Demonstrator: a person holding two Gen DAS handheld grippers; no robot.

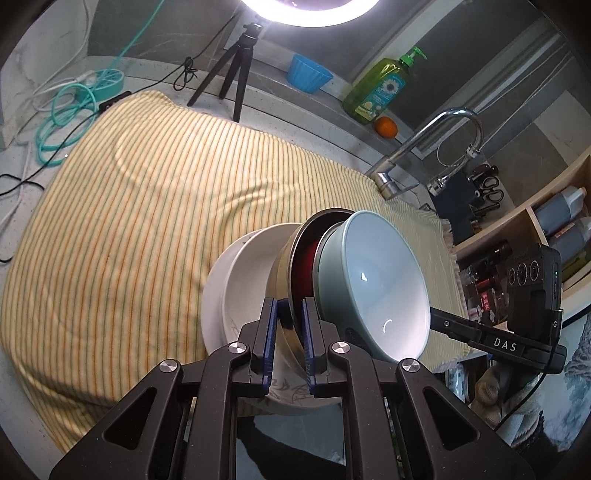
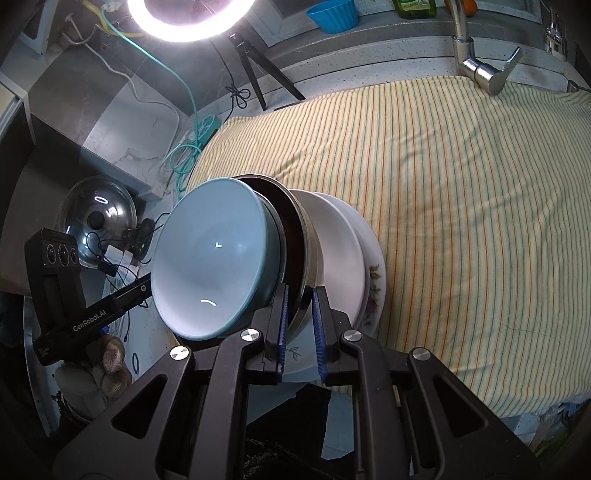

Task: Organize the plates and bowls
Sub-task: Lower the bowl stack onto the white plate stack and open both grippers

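Note:
A stack of dishes is held tilted above the striped cloth: a pale blue bowl [image 1: 373, 284] [image 2: 210, 258] nests in a steel bowl with a dark red inside [image 1: 306, 266] [image 2: 295, 236], which sits in white plates [image 1: 240, 280] [image 2: 343, 251]; the lowest plate has a flower pattern [image 2: 375, 280]. My left gripper [image 1: 290, 314] is shut on the steel bowl's rim. My right gripper [image 2: 300, 299] is shut on the same rim from the opposite side. Each gripper shows in the other's view, beyond the blue bowl [image 1: 476, 332] [image 2: 122, 295].
A yellow striped cloth [image 1: 147, 206] [image 2: 461, 206] covers the counter. A faucet [image 1: 424, 147] [image 2: 480, 70], a soap bottle [image 1: 380, 88], an orange [image 1: 386, 126], a blue tub [image 1: 308, 74] [image 2: 332, 14], a tripod [image 1: 236, 66] with ring light, cables [image 1: 62, 122] and a pot lid [image 2: 98, 218] surround it.

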